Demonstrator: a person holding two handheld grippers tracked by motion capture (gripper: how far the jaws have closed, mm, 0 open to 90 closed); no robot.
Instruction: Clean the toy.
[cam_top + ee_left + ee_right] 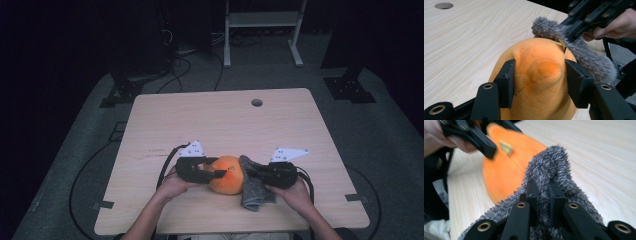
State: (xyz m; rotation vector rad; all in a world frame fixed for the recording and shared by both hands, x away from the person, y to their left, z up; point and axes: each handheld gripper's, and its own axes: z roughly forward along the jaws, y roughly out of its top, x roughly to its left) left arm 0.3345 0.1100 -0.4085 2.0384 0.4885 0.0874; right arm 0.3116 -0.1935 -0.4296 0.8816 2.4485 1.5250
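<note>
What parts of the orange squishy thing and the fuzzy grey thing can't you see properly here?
- Orange plush toy: its lower end is cut off by the bottom edge of the left gripper view; blurred in the right gripper view.
- Grey fuzzy cloth: the pinched middle is hidden by the right gripper.
- High view: both things are too small for detail.

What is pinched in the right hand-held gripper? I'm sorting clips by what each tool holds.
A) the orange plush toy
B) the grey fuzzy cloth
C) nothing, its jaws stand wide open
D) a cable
B: in the right gripper view the right hand-held gripper has its jaws nearly together on a fold of the grey fuzzy cloth, while the orange plush toy sits in the left hand-held gripper.
</note>
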